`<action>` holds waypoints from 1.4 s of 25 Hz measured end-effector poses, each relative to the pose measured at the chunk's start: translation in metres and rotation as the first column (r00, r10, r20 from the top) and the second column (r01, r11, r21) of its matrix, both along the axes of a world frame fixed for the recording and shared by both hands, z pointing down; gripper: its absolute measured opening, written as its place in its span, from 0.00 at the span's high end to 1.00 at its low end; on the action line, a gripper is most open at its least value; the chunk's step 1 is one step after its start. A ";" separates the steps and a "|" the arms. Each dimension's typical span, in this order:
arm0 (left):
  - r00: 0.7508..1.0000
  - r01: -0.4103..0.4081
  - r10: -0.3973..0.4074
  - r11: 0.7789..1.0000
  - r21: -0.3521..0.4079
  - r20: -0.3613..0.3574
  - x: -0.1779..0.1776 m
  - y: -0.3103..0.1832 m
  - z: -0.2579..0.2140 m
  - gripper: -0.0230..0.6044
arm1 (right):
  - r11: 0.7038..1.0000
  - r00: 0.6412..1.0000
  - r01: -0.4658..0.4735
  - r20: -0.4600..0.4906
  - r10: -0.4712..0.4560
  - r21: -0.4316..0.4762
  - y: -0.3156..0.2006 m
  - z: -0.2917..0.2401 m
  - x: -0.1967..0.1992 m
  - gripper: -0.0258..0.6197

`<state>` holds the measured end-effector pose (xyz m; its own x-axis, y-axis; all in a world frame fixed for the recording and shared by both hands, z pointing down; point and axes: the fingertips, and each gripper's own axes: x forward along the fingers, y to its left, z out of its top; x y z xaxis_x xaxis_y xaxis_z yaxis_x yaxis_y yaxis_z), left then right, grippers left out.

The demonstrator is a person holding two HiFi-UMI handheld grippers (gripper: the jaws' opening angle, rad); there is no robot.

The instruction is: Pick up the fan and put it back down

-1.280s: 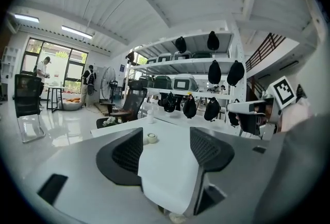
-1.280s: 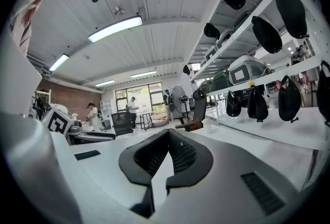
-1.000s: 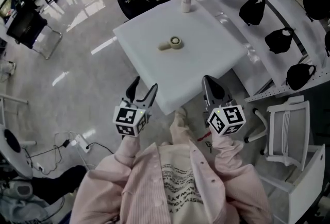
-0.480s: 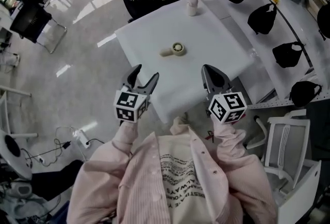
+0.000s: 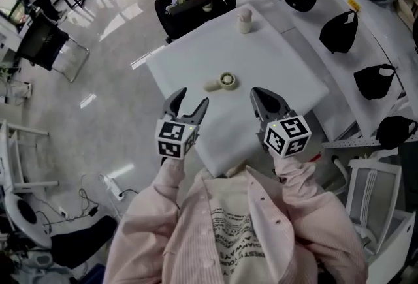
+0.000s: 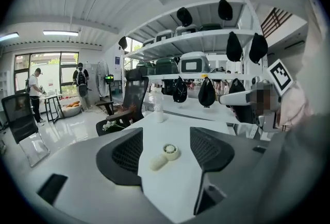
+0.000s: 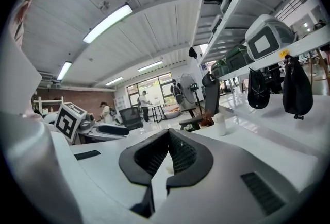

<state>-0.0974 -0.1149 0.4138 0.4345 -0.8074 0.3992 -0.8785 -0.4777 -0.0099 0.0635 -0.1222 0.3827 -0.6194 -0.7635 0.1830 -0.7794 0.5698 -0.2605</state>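
White table (image 5: 287, 74), handheld fan (image 5: 222, 82) lying flat; left gripper (image 5: 189, 100) gapes toward it, seemingly lining up; right gripper (image 5: 262, 98) pinched closed, idle.

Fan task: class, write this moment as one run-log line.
fan: on table, untouched | left tool: open, empty | right tool: shut, empty | phase: before grasp

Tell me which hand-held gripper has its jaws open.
The left hand-held gripper: its jaws stand wide apart, while the right hand-held gripper has jaws meeting at their tips.
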 end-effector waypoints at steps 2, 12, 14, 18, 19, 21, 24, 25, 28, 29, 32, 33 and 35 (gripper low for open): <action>0.999 -0.037 0.037 0.999 -0.026 0.029 0.005 -0.008 0.007 0.54 | 1.000 1.000 0.000 0.012 0.001 -0.015 -0.009 0.006 -0.003 0.96; 0.967 -0.192 0.217 0.966 -0.173 0.137 0.003 -0.051 0.064 0.54 | 0.994 0.999 -0.033 0.022 0.036 -0.108 -0.041 0.055 -0.018 0.96; 0.955 -0.221 0.255 0.953 -0.209 0.154 0.006 -0.060 0.084 0.54 | 0.990 0.997 -0.054 0.039 0.059 -0.134 -0.045 0.066 -0.017 0.96; 0.919 -0.290 0.347 0.916 -0.275 0.186 0.013 -0.080 0.119 0.54 | 0.983 0.992 -0.086 0.079 0.100 -0.164 -0.060 0.083 -0.018 0.96; 0.909 -0.310 0.372 0.905 -0.292 0.190 0.015 -0.083 0.127 0.54 | 0.981 0.991 -0.091 0.084 0.106 -0.171 -0.062 0.088 -0.019 0.96; 0.885 -0.347 0.421 0.880 -0.323 0.198 0.019 -0.086 0.142 0.54 | 0.978 0.989 -0.099 0.088 0.117 -0.185 -0.064 0.096 -0.021 0.96; 0.848 -0.388 0.482 0.847 -0.363 0.218 0.022 -0.090 0.163 0.54 | 0.970 0.982 -0.115 0.125 0.145 -0.216 -0.066 0.107 -0.023 0.96; 0.841 -0.395 0.494 0.839 -0.374 0.222 0.023 -0.092 0.169 0.54 | 0.966 0.978 -0.119 0.141 0.154 -0.227 -0.066 0.110 -0.024 0.96; 0.830 -0.404 0.511 0.828 -0.388 0.226 0.027 -0.099 0.184 0.54 | 0.960 0.975 -0.124 0.147 0.164 -0.250 -0.063 0.120 -0.022 0.96; 0.824 -0.410 0.519 0.823 -0.393 0.228 0.028 -0.102 0.189 0.54 | 0.958 0.975 -0.126 0.147 0.168 -0.257 -0.062 0.123 -0.021 0.96; 0.789 -0.438 0.565 0.794 -0.422 0.244 0.032 -0.106 0.203 0.53 | 0.952 0.972 -0.132 0.150 0.178 -0.276 -0.058 0.132 -0.021 0.96; 0.778 -0.447 0.579 0.784 -0.431 0.246 0.034 -0.107 0.207 0.53 | 0.950 0.972 -0.133 0.151 0.181 -0.283 -0.056 0.135 -0.021 0.96; 0.766 -0.458 0.595 0.771 -0.442 0.245 0.036 -0.109 0.214 0.53 | 0.946 0.971 -0.134 0.153 0.185 -0.294 -0.054 0.140 -0.021 0.96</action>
